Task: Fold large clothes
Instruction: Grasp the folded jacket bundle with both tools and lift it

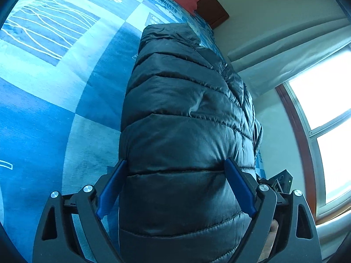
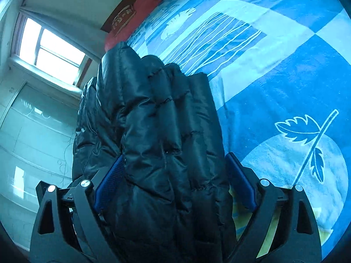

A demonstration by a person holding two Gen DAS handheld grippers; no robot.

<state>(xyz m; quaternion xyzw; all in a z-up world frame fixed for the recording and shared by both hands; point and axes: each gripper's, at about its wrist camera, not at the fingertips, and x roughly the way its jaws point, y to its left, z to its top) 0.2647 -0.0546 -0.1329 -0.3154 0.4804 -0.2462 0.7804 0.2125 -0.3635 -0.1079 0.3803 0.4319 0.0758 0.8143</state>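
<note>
Bed with a blue patterned sheet fills most of both views, a window bright off to one side. Black puffer jacket is bunched up above the sheet, lifted between both tools. Red pillow lies at the bed's far end. Left gripper has its blue pads pressed into a thick jacket fold; right gripper likewise squeezes a quilted wad
</note>
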